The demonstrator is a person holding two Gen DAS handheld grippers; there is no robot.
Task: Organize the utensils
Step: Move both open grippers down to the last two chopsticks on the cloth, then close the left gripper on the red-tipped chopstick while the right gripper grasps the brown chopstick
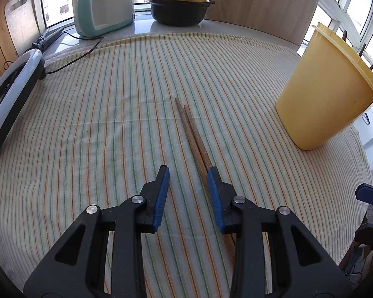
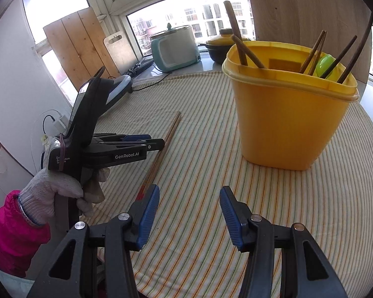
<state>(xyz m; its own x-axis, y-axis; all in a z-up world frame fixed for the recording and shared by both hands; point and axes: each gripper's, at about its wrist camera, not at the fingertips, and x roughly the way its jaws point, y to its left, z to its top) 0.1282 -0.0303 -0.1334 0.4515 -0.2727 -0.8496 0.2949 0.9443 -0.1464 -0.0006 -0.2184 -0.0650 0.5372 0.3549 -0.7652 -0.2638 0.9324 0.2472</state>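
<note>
The left tool (image 1: 187,171) is seen spread wide, low over the striped cloth (image 1: 112,124), nothing gripped; its right blue pad (image 1: 212,193) is set just beside the pair of wooden chopsticks (image 1: 191,129), though contact cannot be judged. The chopsticks are laid flat side by side near the middle of the desk, running from the near edge toward the far edge. The right tool (image 2: 189,193) is held released too, empty, above the near edge. The yellow holder (image 2: 286,121) is stood toward the right edge of the desk, with several chopsticks and a green utensil (image 2: 324,65) leaned inside. A yellow-lidded pot (image 1: 179,5) is parked beyond the far edge.
</note>
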